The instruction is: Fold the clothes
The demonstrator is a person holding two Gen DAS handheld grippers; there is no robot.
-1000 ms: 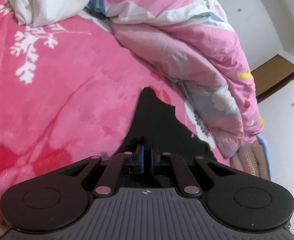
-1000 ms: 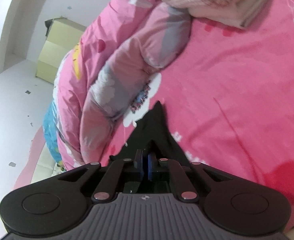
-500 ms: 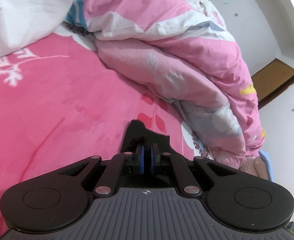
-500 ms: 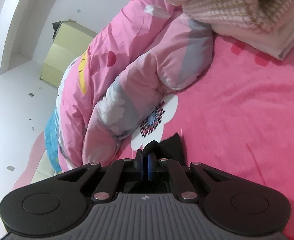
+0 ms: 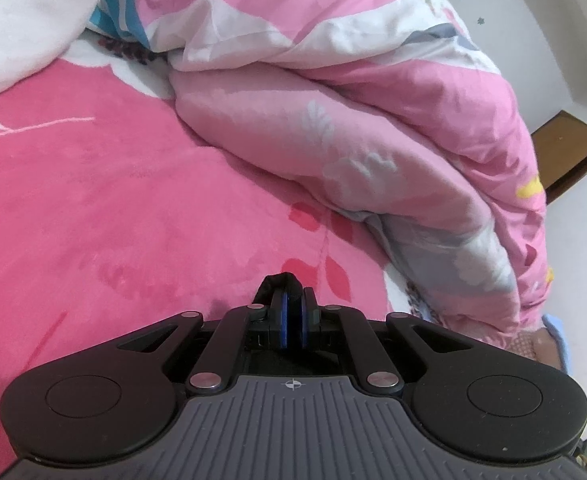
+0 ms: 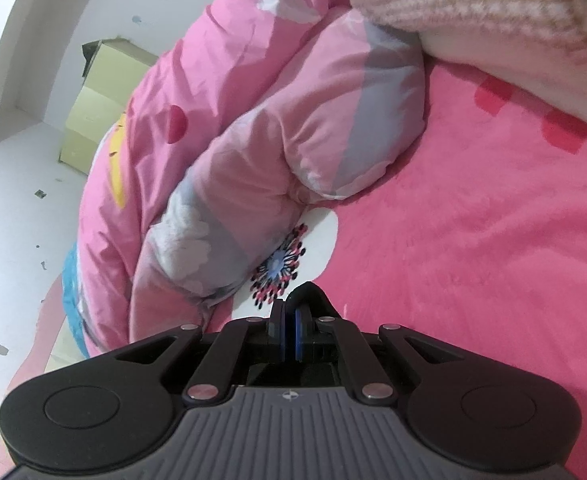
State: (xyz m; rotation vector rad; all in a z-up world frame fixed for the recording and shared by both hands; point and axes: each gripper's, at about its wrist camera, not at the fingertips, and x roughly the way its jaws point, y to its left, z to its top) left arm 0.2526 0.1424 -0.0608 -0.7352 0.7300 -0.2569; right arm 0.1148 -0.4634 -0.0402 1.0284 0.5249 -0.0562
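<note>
Pinching only small nubs of the black garment (image 5: 280, 282), the left gripper (image 5: 292, 312) and right gripper (image 6: 292, 320) hold it above the bed (image 5: 113, 208) near the quilt's (image 5: 373, 152) edge; such shallow bites could slip, spoiling the fold.

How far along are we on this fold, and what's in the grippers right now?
Done: a stack of folded clothes already lies on the pink blanket. In hand: the left gripper and right gripper are each shut on a bit of black garment; most of it is hidden. Left: laying it down and finishing its folds.
</note>
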